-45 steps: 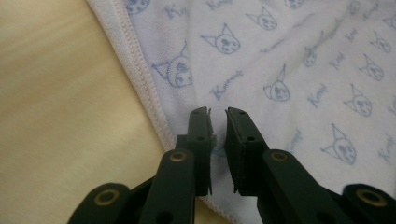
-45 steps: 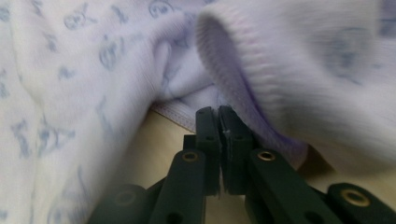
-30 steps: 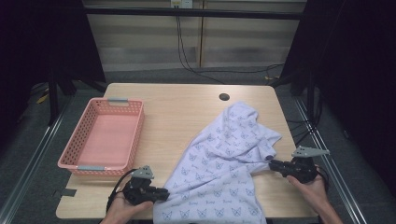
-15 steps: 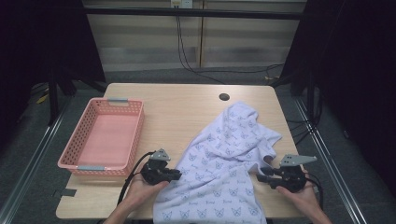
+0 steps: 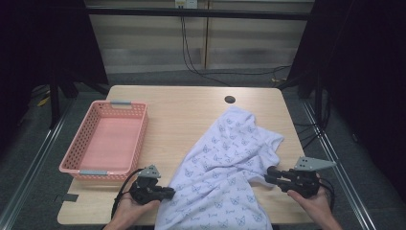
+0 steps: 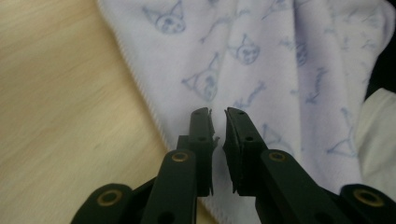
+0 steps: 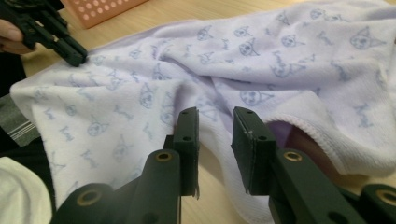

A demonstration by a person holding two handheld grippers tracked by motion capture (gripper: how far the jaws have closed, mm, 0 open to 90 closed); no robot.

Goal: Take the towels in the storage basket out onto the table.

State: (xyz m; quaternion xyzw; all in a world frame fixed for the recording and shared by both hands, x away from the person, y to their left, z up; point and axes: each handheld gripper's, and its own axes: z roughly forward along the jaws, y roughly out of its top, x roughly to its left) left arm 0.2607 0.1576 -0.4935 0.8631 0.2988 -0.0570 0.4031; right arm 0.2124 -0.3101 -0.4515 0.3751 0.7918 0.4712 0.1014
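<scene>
A pale lilac towel [image 5: 225, 167] with small printed faces lies rumpled on the right half of the wooden table [image 5: 182, 110], and its near end hangs over the front edge. My left gripper [image 5: 170, 192] is level at the towel's left hem [image 6: 140, 79]. Its jaws [image 6: 218, 114] are nearly together, with a thin gap and no cloth pinched. My right gripper [image 5: 269, 175] points at the towel's right side. Its jaws [image 7: 215, 116] have just been closing and stand apart over a fold [image 7: 299, 116], with the pads not pressing on it.
An empty pink plastic basket [image 5: 141, 134] sits on the table's left side. A dark round cable hole [image 5: 230, 99] is near the far edge. In the right gripper view the left gripper [image 7: 70, 51] rests at the towel's far hem. Dark floor and cables surround the table.
The left gripper went forward along the towel's left hem, then came back toward the front edge. The right gripper shifted slightly left toward the towel.
</scene>
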